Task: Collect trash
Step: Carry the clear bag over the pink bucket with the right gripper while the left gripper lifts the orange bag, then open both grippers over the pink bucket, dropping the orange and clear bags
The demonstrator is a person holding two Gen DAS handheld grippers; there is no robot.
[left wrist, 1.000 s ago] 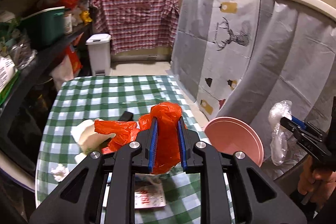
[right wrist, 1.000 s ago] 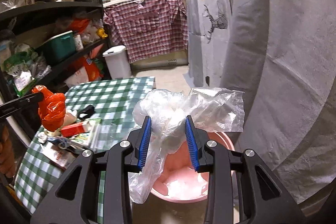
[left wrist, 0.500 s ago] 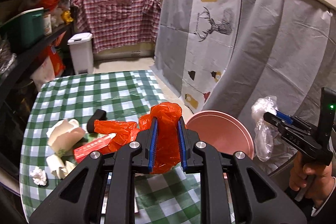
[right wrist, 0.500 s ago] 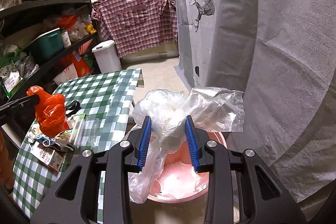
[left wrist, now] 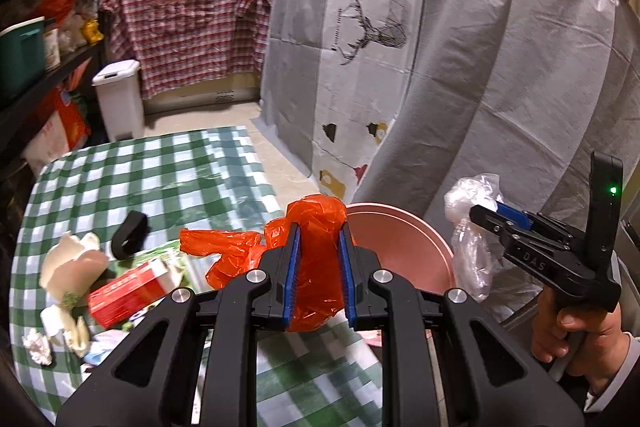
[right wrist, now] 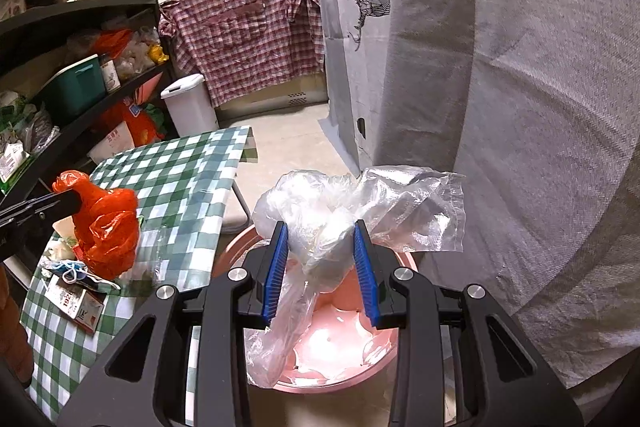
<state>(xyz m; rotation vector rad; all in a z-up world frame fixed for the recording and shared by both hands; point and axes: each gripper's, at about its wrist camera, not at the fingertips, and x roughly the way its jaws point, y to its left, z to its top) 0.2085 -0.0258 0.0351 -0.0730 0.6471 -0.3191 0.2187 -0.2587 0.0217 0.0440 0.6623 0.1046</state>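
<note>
Left gripper (left wrist: 319, 269) clamps the orange plastic bag (left wrist: 316, 259); bag's long axis runs upright, knotted top above the blue pads, a loose tail trailing left over the table. Right gripper (right wrist: 323, 269) is closed on the clear plastic bag (right wrist: 340, 223), which hangs lengthwise down into the pink basin (right wrist: 340, 355), directly above it.

Against a second ago, the left gripper has carried the orange bag toward the basin: its rim now sits just behind the bag.

Green checked tablecloth (left wrist: 132, 175) bears a red box (left wrist: 128, 287), crumpled tissues (left wrist: 38, 345), possibly a face mask. Grey deer-print curtain (left wrist: 360, 39), white pedal bin (left wrist: 118, 99), cluttered shelving.
</note>
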